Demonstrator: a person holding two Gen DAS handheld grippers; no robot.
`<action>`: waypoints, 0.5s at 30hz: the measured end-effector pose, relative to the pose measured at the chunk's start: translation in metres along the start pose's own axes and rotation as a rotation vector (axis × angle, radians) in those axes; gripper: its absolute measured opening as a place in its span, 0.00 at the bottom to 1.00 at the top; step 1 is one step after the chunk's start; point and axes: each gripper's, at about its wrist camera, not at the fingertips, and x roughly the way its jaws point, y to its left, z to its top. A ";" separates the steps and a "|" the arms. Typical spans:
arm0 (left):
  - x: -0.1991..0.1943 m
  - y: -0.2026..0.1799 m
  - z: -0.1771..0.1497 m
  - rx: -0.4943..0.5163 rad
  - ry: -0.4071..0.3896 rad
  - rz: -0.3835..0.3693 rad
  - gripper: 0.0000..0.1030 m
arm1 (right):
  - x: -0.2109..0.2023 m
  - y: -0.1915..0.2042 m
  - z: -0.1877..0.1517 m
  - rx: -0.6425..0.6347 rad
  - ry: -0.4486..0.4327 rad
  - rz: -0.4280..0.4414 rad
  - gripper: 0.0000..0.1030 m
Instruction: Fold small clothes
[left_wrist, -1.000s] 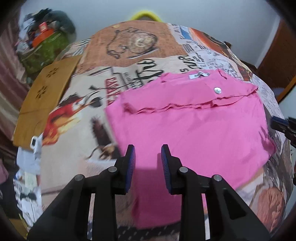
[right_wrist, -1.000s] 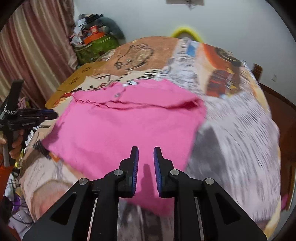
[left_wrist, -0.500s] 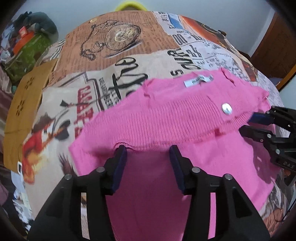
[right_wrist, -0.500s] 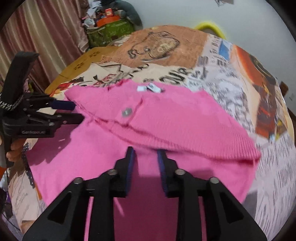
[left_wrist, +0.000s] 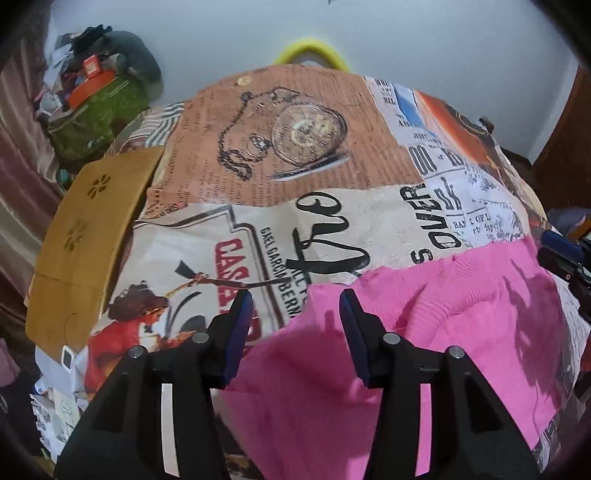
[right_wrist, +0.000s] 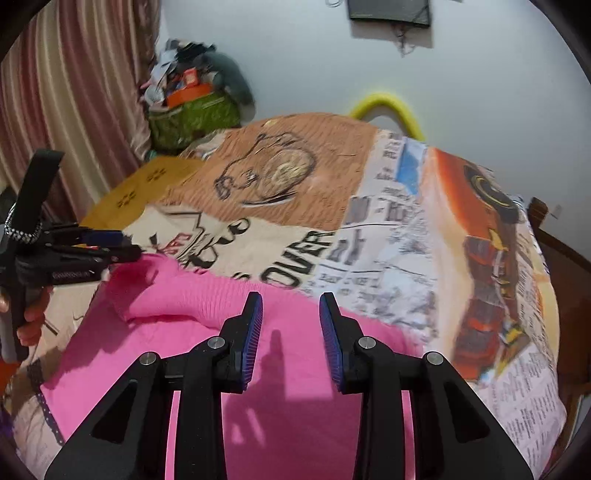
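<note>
On the printed bedspread (left_wrist: 332, 221), soft pink knit top (left_wrist: 424, 332) is best pinched at its floppy far edge; left gripper (left_wrist: 295, 325) and right gripper (right_wrist: 291, 332) are spread apart, empty.

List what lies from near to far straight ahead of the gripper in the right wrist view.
right gripper → pink sweater → printed bedspread → yellow hoop → white wall
</note>
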 end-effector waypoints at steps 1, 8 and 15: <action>-0.003 0.003 -0.003 0.004 0.000 0.005 0.53 | -0.004 -0.004 -0.002 0.005 -0.001 -0.006 0.33; -0.005 0.009 -0.040 0.047 0.048 -0.006 0.58 | -0.028 -0.036 -0.036 0.029 0.038 -0.063 0.42; 0.024 -0.003 -0.047 0.099 0.121 0.002 0.64 | -0.015 -0.061 -0.066 0.038 0.133 -0.121 0.42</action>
